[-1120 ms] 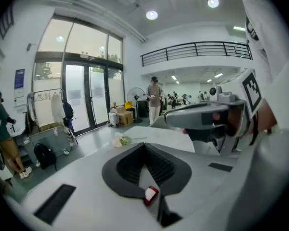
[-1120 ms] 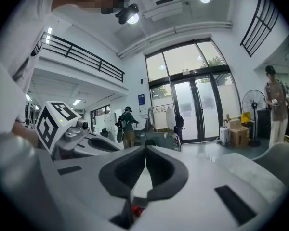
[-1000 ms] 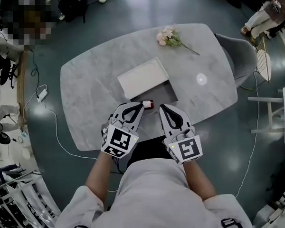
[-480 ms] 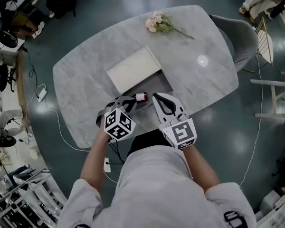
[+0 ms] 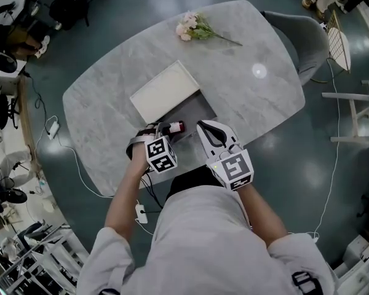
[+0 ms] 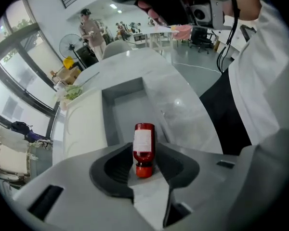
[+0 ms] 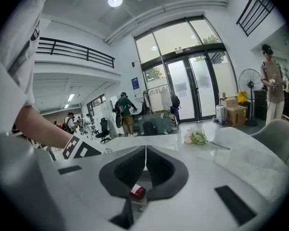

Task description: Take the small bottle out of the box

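Marble table: left claw dropped to box, jaws just opened astride small bottle; right claw closed.

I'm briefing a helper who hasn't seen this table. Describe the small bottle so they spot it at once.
On the marble table, find the open grey box beside its white lid. The small bottle lies at the box's near end: the only red thing there, white-labelled.

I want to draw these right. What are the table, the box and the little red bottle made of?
Table: looks like polished marble, grey veins, shiny glare; maybe imitation. Box: matt grey, probably card. Small bottle: glossy red, glass or plastic.
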`<state>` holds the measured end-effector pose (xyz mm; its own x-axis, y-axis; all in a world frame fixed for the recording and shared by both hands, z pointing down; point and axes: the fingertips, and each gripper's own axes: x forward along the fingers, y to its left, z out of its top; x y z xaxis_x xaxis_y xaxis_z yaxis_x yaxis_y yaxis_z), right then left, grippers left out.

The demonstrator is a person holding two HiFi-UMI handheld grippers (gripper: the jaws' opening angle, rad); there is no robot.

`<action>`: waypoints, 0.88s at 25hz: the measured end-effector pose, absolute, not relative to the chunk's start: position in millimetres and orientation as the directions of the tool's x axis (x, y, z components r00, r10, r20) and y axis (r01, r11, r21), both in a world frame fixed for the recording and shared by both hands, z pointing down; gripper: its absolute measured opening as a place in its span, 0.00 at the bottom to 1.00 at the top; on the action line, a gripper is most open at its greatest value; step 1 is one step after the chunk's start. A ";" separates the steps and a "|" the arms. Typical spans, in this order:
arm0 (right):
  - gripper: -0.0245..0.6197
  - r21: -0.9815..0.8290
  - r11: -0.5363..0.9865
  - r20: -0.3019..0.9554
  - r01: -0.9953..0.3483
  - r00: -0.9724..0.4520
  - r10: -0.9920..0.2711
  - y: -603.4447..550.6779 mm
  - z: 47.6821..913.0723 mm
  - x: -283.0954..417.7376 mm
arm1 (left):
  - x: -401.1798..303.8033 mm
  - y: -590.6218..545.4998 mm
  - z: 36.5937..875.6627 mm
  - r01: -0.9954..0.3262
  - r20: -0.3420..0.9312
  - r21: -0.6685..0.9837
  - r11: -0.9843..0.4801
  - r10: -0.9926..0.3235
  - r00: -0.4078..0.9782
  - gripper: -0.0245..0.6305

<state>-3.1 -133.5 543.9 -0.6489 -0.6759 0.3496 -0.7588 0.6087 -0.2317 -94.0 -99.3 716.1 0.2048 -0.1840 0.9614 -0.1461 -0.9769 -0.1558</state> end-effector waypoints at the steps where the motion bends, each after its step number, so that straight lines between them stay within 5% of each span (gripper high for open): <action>1: 0.08 -0.233 0.607 0.352 -0.759 -0.648 -0.675 -133.9 544.9 -1.9 | -94.6 -98.7 720.9 -0.130 0.968 -0.145 -0.981 -0.168 0.189 0.27; 6: 0.08 -0.238 0.600 0.362 -0.763 -0.644 -0.675 -137.8 547.8 5.0 | -95.7 -102.5 737.7 -0.087 0.982 -0.121 -0.989 -0.132 0.131 0.34; 22: 0.08 -0.225 0.585 0.384 -0.779 -0.623 -0.682 -144.7 554.2 19.7 | -88.0 -99.9 768.0 -0.129 0.997 -0.041 -0.991 -0.049 0.056 0.38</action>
<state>19.7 -144.7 554.2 -0.6225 -0.6818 0.3843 -0.7793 0.5849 -0.2248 -88.0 -99.9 768.0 0.0556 -0.0488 0.9973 -0.1292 -0.9908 -0.0413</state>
